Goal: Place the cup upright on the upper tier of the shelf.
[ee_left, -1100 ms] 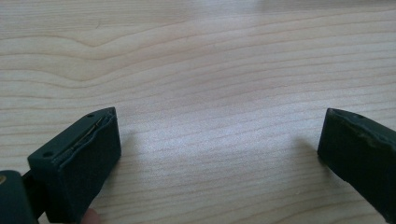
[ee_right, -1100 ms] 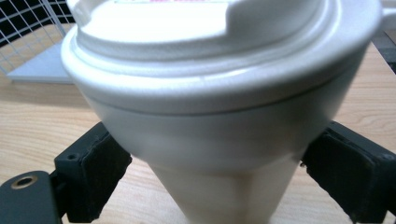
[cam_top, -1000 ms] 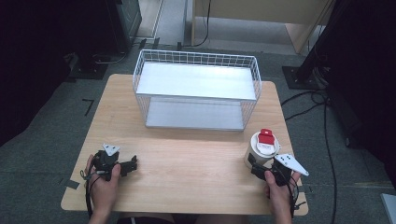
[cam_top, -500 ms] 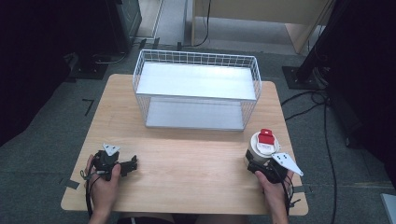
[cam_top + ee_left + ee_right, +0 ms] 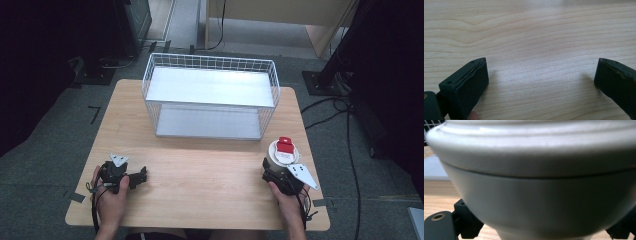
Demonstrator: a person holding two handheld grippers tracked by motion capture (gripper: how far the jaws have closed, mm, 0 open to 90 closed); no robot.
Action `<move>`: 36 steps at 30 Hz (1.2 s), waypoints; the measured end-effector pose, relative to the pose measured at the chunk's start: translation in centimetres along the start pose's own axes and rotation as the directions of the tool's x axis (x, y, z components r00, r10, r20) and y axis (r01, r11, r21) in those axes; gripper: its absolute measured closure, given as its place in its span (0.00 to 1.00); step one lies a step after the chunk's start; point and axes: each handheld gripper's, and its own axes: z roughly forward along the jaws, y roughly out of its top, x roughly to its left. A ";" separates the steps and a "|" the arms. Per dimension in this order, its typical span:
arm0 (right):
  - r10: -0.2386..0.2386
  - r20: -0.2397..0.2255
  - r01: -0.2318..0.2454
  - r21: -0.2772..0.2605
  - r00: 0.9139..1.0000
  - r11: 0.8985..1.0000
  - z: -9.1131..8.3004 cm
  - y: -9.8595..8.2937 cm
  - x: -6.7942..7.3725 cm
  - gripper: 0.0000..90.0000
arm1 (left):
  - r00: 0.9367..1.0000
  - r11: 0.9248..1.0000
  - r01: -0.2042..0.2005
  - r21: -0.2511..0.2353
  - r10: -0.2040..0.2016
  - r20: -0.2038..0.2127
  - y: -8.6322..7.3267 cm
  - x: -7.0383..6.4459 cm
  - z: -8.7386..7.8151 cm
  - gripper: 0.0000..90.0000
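A white lidded container (image 5: 283,152) with a red tab on top stands on the wooden table (image 5: 200,165) at the right, just in front of the basket's right corner. My right gripper (image 5: 274,169) is pushed up against its near side. In the right gripper view the container (image 5: 536,182) looms very close, and the black jaws of the right gripper (image 5: 541,231) stand wide on either side of its narrow lower part. My left gripper (image 5: 142,176) rests at the front left, pointing right; in the left gripper view the left gripper (image 5: 541,77) is open over bare wood.
A white wire basket (image 5: 210,56) with a pale flat bottom stands at the back middle of the table. Cables trail from both grippers over the front edge. Dark equipment and cables lie on the floor around the table.
My right gripper has slid forward until its jaws stand around the container's base. The container and the left gripper have stayed where they were.
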 end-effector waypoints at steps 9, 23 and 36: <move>0.026 0.009 -0.026 -0.011 1.000 1.000 -0.3 0.1 -0.1 0.12 | 1.000 1.000 -0.001 0.001 0.001 0.000 0.0 0.0 0.0 0.00; 0.049 -0.014 -0.049 -0.056 0.999 0.997 -1.5 1.3 0.0 0.14 | 1.000 1.000 -0.001 0.001 0.001 0.001 0.0 0.0 0.0 0.00; 0.013 -0.063 -0.023 -0.163 0.998 0.986 -2.8 3.8 2.0 0.14 | 1.000 1.000 -0.001 0.001 0.001 0.000 0.0 0.0 0.0 0.00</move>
